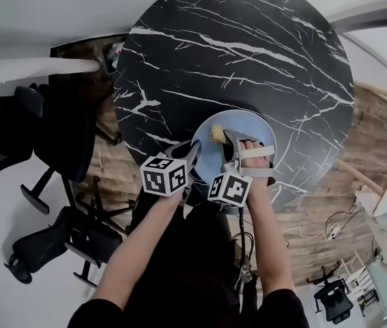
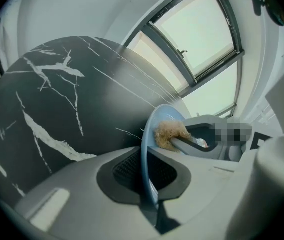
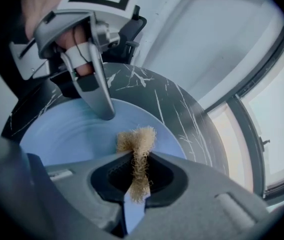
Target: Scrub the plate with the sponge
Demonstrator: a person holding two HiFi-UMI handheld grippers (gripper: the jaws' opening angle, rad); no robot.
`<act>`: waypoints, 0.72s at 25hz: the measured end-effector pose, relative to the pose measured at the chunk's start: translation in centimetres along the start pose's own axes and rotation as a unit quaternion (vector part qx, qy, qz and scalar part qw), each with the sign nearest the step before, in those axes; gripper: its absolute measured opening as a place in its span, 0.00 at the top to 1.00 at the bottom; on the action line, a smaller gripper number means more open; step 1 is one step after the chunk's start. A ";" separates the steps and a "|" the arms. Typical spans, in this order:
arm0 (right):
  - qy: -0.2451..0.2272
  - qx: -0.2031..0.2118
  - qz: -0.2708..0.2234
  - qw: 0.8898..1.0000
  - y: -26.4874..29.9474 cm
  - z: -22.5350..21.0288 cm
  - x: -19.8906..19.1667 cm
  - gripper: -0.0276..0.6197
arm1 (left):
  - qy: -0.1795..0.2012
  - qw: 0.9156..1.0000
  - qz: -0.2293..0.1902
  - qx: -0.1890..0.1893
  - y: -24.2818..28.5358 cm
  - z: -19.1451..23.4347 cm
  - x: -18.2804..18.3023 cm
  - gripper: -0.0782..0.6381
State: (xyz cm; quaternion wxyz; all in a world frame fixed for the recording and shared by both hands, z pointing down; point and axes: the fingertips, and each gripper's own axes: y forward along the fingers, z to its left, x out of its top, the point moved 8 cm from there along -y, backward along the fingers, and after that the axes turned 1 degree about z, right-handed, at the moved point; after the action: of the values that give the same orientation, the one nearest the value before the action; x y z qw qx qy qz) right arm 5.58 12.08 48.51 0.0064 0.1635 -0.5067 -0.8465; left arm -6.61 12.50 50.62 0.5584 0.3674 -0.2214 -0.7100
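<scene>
Your left gripper clamps plate rim | right gripper pinches sponge | risk: hard scrubbing levers plate from your thin rim grip.

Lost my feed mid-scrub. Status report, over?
Left gripper shut on plate rim. Right gripper shut on sponge, sponge on plate face. Plate at table's near edge; nothing in the way.

I see a round black bench veined with white, standing on a wooden plank floor. Black office chairs crowd its left side, and loose cables trail over the boards on the right. Beyond, a large framed window lets in pale daylight between white walls.
</scene>
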 end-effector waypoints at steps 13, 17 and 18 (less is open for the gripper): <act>-0.061 0.119 -0.036 0.990 -4.9 8.5 -0.9 0.90 | -0.002 1.000 -0.005 -0.001 0.0 0.1 -0.1 0.87; -0.080 0.172 -0.055 0.980 -6.0 9.7 -2.9 0.90 | 0.004 1.000 -0.005 -0.001 0.0 0.1 -0.1 0.87; -0.081 0.184 -0.056 0.978 -6.2 9.6 -3.5 0.90 | 0.005 1.000 -0.004 -0.001 0.0 0.1 -0.1 0.87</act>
State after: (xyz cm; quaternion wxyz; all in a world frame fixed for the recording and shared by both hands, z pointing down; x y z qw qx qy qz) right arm 7.16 23.91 48.28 -0.1122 0.1214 -0.6427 -0.7481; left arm -6.65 12.54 50.71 0.5570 0.3711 -0.2160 -0.7109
